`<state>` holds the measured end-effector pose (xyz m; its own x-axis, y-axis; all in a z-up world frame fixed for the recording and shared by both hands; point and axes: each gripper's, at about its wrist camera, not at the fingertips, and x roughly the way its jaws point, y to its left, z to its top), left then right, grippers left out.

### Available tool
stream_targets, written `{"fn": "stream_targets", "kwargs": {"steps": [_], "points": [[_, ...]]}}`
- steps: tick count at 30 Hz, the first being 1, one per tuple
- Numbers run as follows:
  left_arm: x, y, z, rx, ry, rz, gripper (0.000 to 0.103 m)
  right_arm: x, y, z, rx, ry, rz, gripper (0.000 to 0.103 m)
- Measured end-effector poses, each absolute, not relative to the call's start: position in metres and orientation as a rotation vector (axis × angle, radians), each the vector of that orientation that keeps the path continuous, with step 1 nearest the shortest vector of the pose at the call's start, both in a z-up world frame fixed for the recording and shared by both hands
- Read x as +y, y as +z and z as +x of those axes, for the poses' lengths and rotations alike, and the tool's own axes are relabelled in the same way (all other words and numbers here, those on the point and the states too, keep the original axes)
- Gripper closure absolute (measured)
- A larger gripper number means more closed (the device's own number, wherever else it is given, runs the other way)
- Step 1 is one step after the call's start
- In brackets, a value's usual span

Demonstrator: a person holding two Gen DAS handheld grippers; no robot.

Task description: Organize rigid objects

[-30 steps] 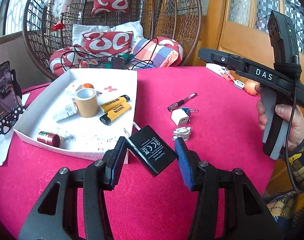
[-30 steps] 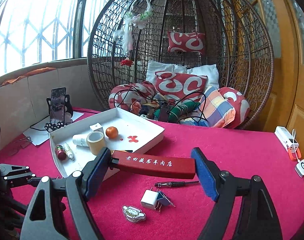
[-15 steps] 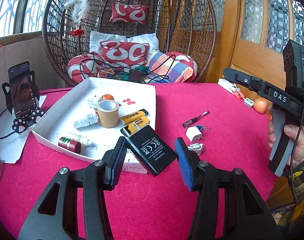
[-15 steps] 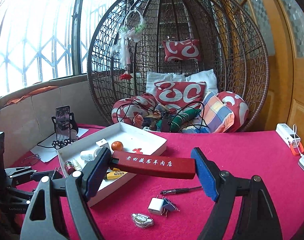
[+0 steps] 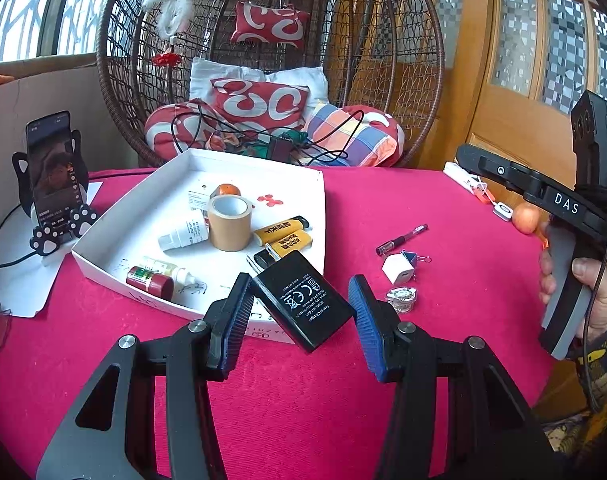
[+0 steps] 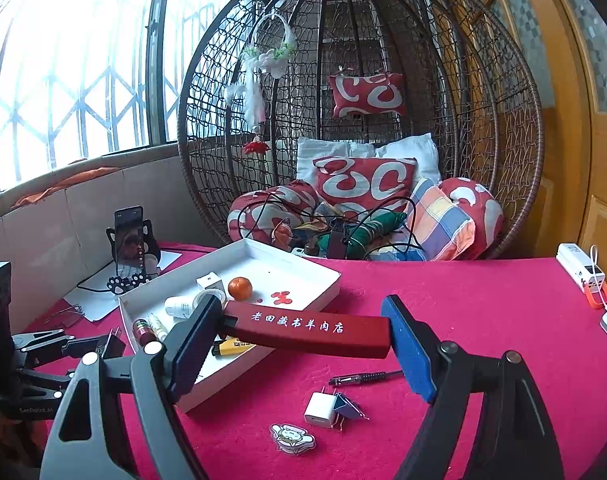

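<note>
My left gripper [image 5: 303, 316] is shut on a black charger [image 5: 303, 300], held tilted over the near edge of the white tray [image 5: 163, 200]. The tray holds a tape roll [image 5: 229, 222], two yellow lighters [image 5: 281, 232], small bottles and an orange. My right gripper [image 6: 299, 344] is shut on a long red lighter with white lettering [image 6: 303, 330], gripped end to end above the tray's right corner [image 6: 287, 272]. On the red cloth lie a white plug cube [image 6: 320, 410], a binder clip, a pen [image 6: 363, 378] and a small badge [image 6: 292, 438].
A phone on a paw-shaped stand [image 5: 53, 172] stands left of the tray. A wicker egg chair with cushions and cables [image 6: 363, 184] fills the back. A white power bank [image 6: 581, 270] lies at the table's right edge, beside a wooden door.
My left gripper has shifted left with the charger, from beside the tray's corner to over its near edge. The right gripper has held still with the red lighter.
</note>
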<state>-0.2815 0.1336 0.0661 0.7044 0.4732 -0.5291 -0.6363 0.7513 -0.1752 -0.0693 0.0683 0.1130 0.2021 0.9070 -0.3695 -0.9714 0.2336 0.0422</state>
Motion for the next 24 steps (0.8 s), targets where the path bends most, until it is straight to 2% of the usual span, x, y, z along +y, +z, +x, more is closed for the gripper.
{"fn": "stream_targets", "kwargs": {"steps": [24], "points": [[0.1429,0.0601,-0.2852,0.481,0.647,-0.387,0.054,0.0764,0.1058,-0.0663,0.393,1.341,-0.227,0.021]]}}
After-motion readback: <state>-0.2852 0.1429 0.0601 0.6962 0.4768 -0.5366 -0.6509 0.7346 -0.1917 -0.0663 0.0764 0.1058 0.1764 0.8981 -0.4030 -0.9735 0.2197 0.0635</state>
